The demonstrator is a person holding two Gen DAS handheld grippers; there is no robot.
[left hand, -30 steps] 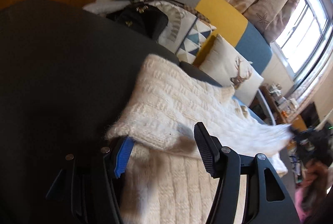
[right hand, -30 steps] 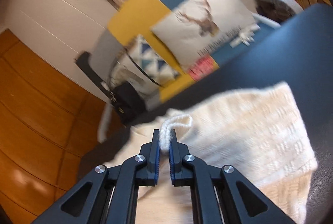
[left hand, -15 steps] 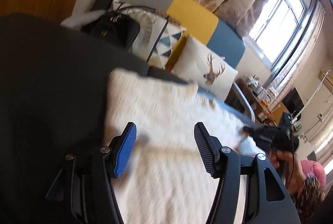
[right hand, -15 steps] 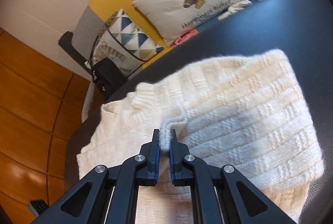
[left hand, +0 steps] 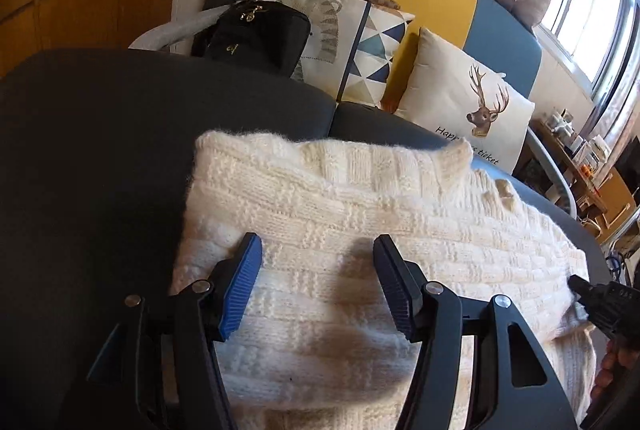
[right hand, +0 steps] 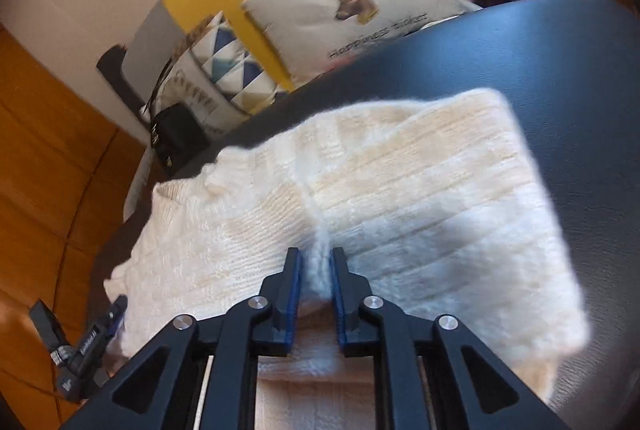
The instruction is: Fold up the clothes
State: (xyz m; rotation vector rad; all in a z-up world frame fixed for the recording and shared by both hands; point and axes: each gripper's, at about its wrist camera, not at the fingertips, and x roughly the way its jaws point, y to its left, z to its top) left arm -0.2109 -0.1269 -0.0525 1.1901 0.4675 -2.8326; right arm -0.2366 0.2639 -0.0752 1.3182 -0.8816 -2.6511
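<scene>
1. Subject: a cream knitted sweater [left hand: 360, 230] lies on a dark padded surface [left hand: 100, 150], folded over on itself so that an upper layer rests on a lower one. Its far edge runs close to the seat cushions; a deer-print pillow [left hand: 468, 102] and a black bag [left hand: 256, 34] stand behind it, well apart from the work.

2. Left gripper [left hand: 316, 282]: jaws stand wide, over the near left part of the knit. Nothing is between them; the pads do not press the fabric. It holds nothing.

3. Right gripper [right hand: 314, 282]: jaws stand narrow and have just been opening. A ridge of knit runs up between them. The pads appear to be easing off it; a sliver of gap shows on each side, so I judge the pinch released or nearly so.

4. Step in hand: judged to be the laying-down of a fold. The carried edge now rests on the stack and the right side is letting go.

5. Condition of fold: the upper layer sits roughly square on the lower, though a raised crease remains where the right jaws stand. The right wrist view is blurred, so finer creases cannot be assessed.

6. Next move calls for: the right jaws clear of the ridge without dragging it, then flattening of that crease, then a fresh edge to take for any further fold.
</scene>
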